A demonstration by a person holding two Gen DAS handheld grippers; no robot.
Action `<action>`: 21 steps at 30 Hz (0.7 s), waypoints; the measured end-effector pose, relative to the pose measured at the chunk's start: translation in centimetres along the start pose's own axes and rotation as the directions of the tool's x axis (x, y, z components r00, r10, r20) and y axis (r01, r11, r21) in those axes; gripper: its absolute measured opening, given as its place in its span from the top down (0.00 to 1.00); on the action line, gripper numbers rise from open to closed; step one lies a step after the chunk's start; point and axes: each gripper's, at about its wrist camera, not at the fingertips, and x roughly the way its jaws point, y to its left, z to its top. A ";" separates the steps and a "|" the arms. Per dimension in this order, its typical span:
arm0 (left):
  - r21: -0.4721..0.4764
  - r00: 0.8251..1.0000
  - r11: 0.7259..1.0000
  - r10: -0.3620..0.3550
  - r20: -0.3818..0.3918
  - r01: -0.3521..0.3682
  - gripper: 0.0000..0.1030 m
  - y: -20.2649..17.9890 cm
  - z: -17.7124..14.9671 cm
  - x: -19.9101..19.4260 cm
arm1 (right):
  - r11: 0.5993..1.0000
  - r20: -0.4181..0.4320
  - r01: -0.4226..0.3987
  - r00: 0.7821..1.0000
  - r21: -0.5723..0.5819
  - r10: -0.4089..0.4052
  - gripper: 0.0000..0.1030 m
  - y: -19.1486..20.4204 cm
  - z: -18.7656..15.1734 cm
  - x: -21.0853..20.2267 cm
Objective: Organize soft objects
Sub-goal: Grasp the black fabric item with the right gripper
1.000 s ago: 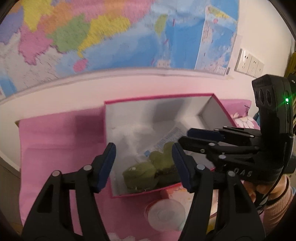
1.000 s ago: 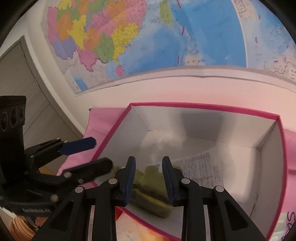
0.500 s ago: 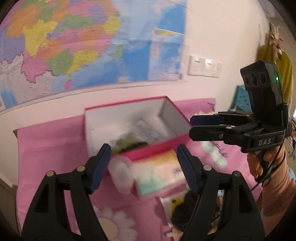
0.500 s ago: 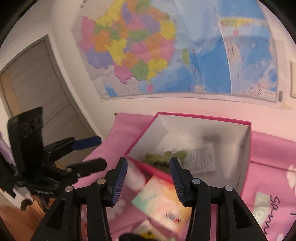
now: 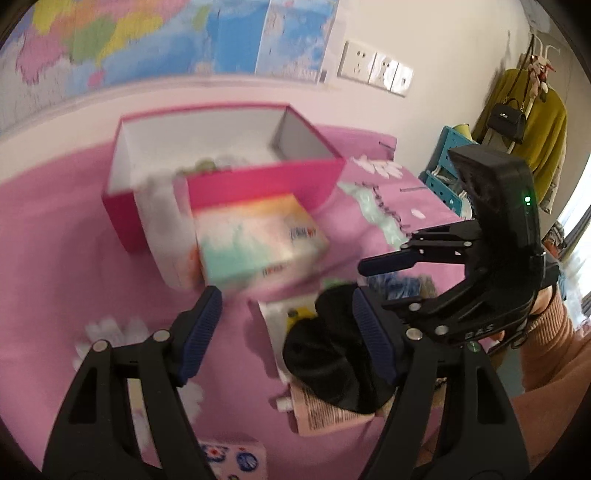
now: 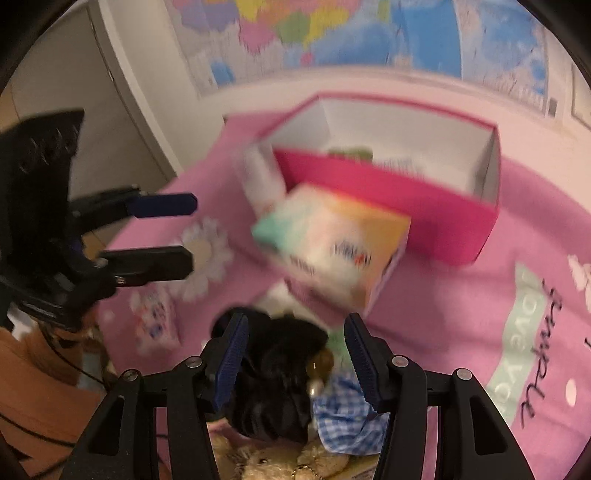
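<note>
Hovering over: pink blanket (image 6: 461, 314)
Box (image 5: 258, 184): pink, at 12 o'clock, green soft thing (image 6: 351, 152) inside
Tissue pack (image 6: 332, 247): leaning on box front
Black soft thing (image 6: 273, 373): 6 o'clock
Left tongs (image 5: 284, 336): released, empty
Right tongs (image 6: 295, 358): released, empty

"DAS" in raised letters on right hand-held gripper (image 5: 384, 264) body, left wrist view. Pink cloth (image 6: 461, 295) has a mint band reading "LOVE YOU" plus black script lettering, not legible. Tissue pack (image 6: 332, 247) logo and map (image 6: 369, 33) labels too blurred.
</note>
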 end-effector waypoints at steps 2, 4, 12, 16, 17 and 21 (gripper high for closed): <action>-0.015 1.000 1.000 -0.012 -0.022 0.012 0.28 0.1 -0.8 0.5 | 1.000 -0.041 0.000 0.999 -0.001 0.000 0.46 0.1 -0.4 1.3; -0.035 0.999 0.999 -0.022 -0.041 0.020 0.28 0.3 -1.6 0.9 | 1.000 -0.061 0.014 0.998 -0.011 -0.014 0.46 0.3 -0.8 2.1; -0.071 0.993 0.996 -0.067 -0.100 0.060 0.28 0.2 -3.4 2.1 | 1.000 -0.087 -0.013 0.996 -0.003 0.013 0.44 0.0 -1.1 3.5; -0.080 0.987 0.993 -0.099 -0.126 0.089 0.28 0.0 -3.9 2.8 | 1.000 -0.070 -0.017 0.997 -0.013 0.016 0.66 0.1 -1.2 3.3; -0.082 0.985 0.992 -0.107 -0.135 0.096 0.28 0.0 -4.0 3.0 | 1.000 -0.067 -0.017 0.998 -0.015 0.016 0.68 0.3 -1.3 3.2; -0.090 0.979 0.990 -0.126 -0.159 0.112 0.28 -0.2 -4.4 3.7 | 1.000 -0.028 -0.012 1.000 -0.028 0.011 0.71 0.8 -1.8 2.2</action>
